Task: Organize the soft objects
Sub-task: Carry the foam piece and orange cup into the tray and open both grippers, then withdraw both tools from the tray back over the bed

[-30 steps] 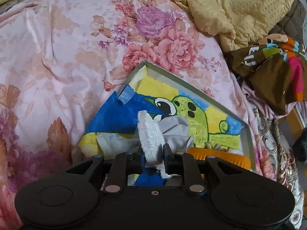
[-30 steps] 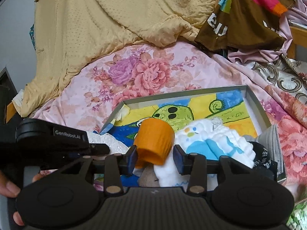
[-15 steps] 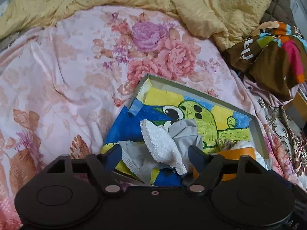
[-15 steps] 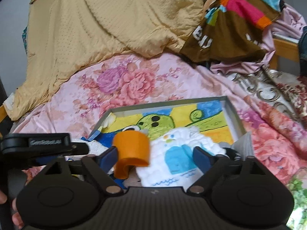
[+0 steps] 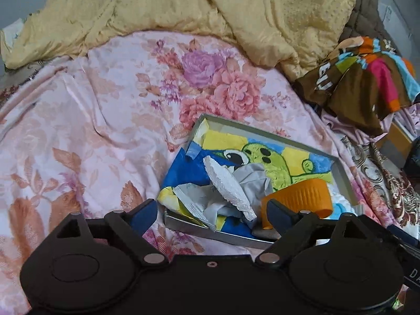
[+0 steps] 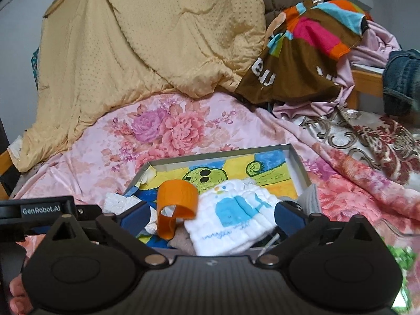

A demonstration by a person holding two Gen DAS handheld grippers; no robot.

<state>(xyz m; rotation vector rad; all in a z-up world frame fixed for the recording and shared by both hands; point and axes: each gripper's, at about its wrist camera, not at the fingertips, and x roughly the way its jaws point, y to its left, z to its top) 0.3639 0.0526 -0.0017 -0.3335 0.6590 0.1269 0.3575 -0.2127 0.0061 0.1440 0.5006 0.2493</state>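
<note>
A shallow grey box (image 5: 262, 131) (image 6: 210, 155) lined with a green cartoon picture lies on the bed. In it lie a white textured cloth (image 5: 228, 183) (image 6: 113, 202) over a grey cloth (image 5: 252, 181), an orange ribbed band (image 5: 302, 194) (image 6: 178, 194) and a white cloth with a blue print (image 6: 231, 215). My left gripper (image 5: 210, 210) hovers at the box's near edge, its jaws opening and wide of the white textured cloth. My right gripper (image 6: 211, 212) also stands with jaws opening, apart from the orange band and the printed cloth between them.
The box rests on a pink floral sheet (image 5: 78, 118). A yellow quilt (image 5: 210, 13) (image 6: 144, 39) is heaped behind. A brown multicoloured garment (image 5: 362, 78) (image 6: 302, 52) and jeans (image 6: 401, 78) lie at the right. A hand (image 6: 15, 296) shows at the lower left.
The left jaws let go of the white textured cloth and the right jaws let go of the orange band. Both opened wide and drew back from the box.
</note>
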